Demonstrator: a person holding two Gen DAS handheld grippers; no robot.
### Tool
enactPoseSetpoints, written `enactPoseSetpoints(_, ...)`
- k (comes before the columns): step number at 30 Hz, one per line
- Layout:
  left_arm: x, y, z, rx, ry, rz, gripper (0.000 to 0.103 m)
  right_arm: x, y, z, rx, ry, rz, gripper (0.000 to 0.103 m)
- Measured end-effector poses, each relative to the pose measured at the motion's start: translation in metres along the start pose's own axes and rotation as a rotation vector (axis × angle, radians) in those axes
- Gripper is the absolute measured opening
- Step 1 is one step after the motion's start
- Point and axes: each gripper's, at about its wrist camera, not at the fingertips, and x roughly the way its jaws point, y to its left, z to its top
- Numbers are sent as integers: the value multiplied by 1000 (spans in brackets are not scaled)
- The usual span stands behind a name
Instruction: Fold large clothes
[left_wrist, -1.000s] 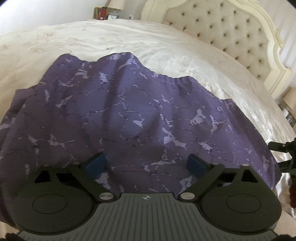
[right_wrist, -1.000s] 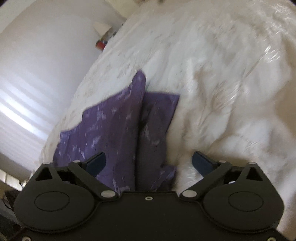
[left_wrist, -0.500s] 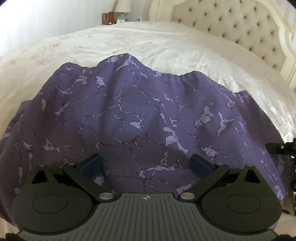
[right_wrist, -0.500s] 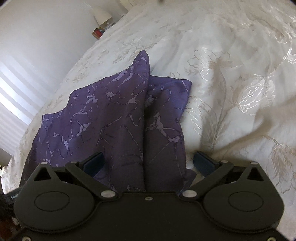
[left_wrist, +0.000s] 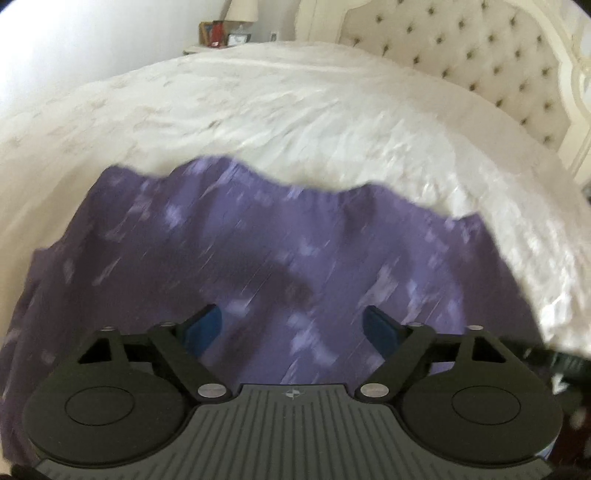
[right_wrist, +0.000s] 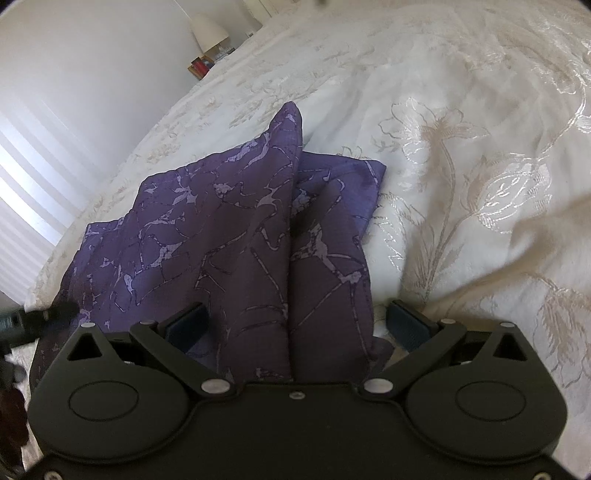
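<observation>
- Purple garment (left_wrist: 280, 258) is lying spread near the foot edge of the bed (left_wrist: 295, 110)
- Left gripper (left_wrist: 291, 325) jaws, apart, have just been closing over cloth, not yet pinching it
- Right gripper (right_wrist: 295, 325) is hovering with jaws spread either side of a raised fold, pads not touching

Purple garment (left_wrist: 295, 240) motion-blurred in left wrist view; near edge hidden behind left gripper (left_wrist: 291, 328) body.

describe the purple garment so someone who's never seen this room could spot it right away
Start at the big bed with the cream tufted headboard and the white floral bedspread. The purple garment lies on that spread, near the edge closest to the cameras. It is the only dark thing there: deep violet with a pale, cracked marble-like print.
</observation>
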Motion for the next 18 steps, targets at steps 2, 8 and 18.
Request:
enactPoseSetpoints(2,5,-5,11,-13,-6,-27,70,-1,-1,0,-1,0,3,103)
enactPoseSetpoints(8,42,-18,34,-48,13,-79,29,-1,-2,-1,-4,1,14,103)
enactPoseSetpoints(18,97,1,24,-117,67,-62,11,-2,-6,0,-2,8,35,103)
